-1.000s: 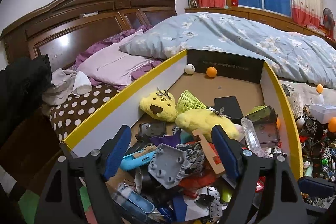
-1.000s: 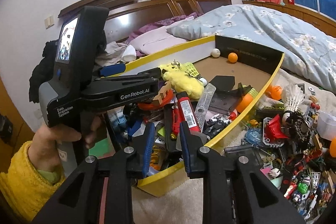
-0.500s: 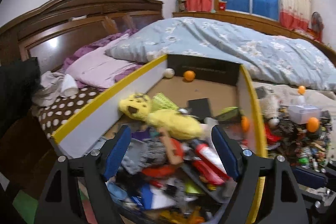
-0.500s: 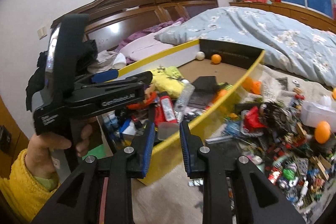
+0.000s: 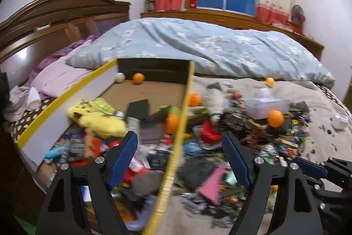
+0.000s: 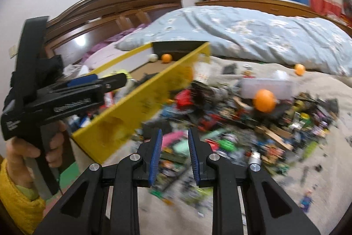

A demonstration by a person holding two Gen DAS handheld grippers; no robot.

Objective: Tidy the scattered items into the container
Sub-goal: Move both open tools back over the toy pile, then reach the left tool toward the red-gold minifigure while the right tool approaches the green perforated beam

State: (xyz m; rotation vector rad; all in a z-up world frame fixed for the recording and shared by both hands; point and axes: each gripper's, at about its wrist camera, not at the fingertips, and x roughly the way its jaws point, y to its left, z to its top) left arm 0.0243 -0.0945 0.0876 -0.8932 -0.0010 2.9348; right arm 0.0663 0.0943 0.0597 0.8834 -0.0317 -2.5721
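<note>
A: Where's your left claw (image 5: 179,160) rn?

B: Up over the yellow-rimmed cardboard box (image 5: 184,102), straddling its right wall. Blue pads spread wide, nothing btwn them, so it's released.

A: And your right claw (image 6: 175,160)?

B: Over the pile of small mixed toys and parts (image 6: 253,122) on the beige bed sheet (image 6: 330,169), just right of the box. Pads a narrow gap apart, nothing in them. Released too.

A: What's in the box already?

B: Yellow plush toy (image 5: 96,118) near the left wall, black flat box (image 5: 138,107) mid-floor, white ball (image 5: 120,77) and orange ball (image 5: 138,78) at the far end, plus blurred clutter at the near end. Can't make out single pieces there.

A: What's left outside?

B: Most of the pile. Clear plastic tub (image 5: 266,106) sits in it, an orange ball (image 5: 275,118) just in front of the tub, another small orange one (image 5: 270,82) farther back by the pale blue floral duvet (image 5: 209,45). An orange ball (image 5: 194,99) lies right against the box's outer wall.

A: Your left hand?

B: In the right wrist view you see your hand (image 6: 33,147), yellow sleeve, wrapped round the left tool's grip, beside the box's near corner.
</note>
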